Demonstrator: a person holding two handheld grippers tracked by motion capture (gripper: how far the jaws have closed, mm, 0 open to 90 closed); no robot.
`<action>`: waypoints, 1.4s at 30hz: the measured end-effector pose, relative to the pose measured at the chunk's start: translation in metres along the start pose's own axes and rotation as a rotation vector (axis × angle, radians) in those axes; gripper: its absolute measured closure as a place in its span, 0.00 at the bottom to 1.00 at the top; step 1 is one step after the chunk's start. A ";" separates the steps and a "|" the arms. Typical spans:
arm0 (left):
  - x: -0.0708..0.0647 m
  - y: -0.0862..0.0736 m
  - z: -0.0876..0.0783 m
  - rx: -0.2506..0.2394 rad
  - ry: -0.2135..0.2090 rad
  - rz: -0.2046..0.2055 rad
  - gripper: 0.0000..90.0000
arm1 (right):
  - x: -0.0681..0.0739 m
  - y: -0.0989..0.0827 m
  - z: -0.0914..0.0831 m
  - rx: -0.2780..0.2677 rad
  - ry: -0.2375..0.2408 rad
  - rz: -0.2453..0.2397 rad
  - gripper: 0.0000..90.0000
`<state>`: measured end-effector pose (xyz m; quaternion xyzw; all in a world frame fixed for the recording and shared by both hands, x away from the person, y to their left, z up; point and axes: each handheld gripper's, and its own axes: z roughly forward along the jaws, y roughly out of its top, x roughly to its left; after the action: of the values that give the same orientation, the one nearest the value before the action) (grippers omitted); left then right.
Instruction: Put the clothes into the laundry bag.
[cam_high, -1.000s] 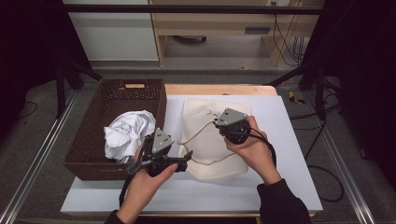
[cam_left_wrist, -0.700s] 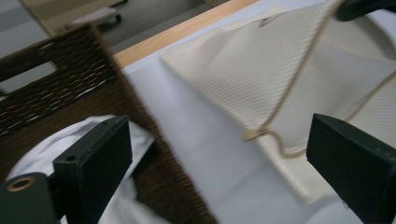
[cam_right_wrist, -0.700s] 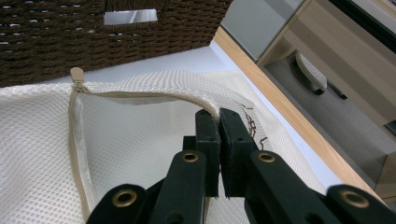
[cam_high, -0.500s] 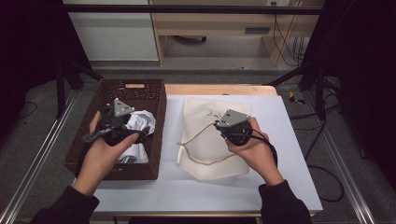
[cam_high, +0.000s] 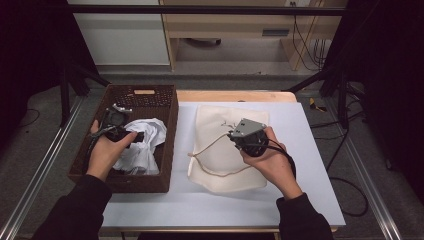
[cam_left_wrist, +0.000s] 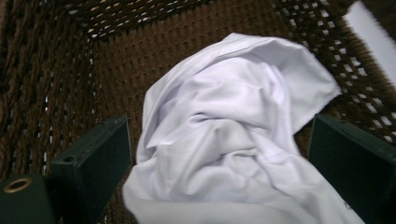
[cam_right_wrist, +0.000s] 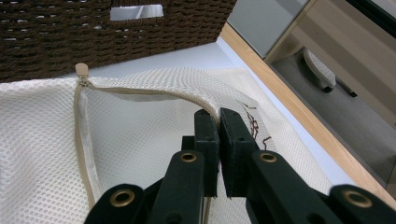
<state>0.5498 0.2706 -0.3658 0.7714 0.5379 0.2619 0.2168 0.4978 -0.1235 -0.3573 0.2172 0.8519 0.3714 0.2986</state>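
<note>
Left jaws spread wide over cloth in the basket; right jaws pinched on the mesh bag's zipper edge.

At the frame's left, the left gripper (cam_high: 116, 131) hangs inside the dark woven wicker basket (cam_high: 167, 125), its jaws wide apart either side of the crumpled, smooth white cloth (cam_left_wrist: 224, 135), gripping nothing. Right of centre, the right gripper (cam_right_wrist: 218, 122) has its jaws nearly closed on the tan zipper (cam_right_wrist: 140, 93) edge of the cream mesh bag (cam_high: 220, 150), lying flat on the pale surface (cam_high: 310, 175).

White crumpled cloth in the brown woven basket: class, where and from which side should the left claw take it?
Grip the raised central folds of the white crumpled cloth from above: the brown woven basket walls block its sides, and the open left claw already straddles it.
</note>
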 end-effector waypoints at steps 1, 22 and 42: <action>0.003 -0.002 0.001 -0.002 -0.005 -0.008 0.07 | 0.000 0.000 0.000 0.000 0.001 -0.001 0.96; 0.000 -0.018 0.050 0.090 -0.158 -0.085 0.01 | 0.000 -0.002 0.002 0.012 0.011 0.001 0.95; -0.005 -0.018 0.072 0.175 -0.067 -0.025 0.32 | 0.006 -0.004 0.009 0.030 0.023 -0.009 0.95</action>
<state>0.5817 0.2676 -0.4330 0.7891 0.5607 0.1853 0.1693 0.4992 -0.1179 -0.3670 0.2134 0.8617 0.3598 0.2872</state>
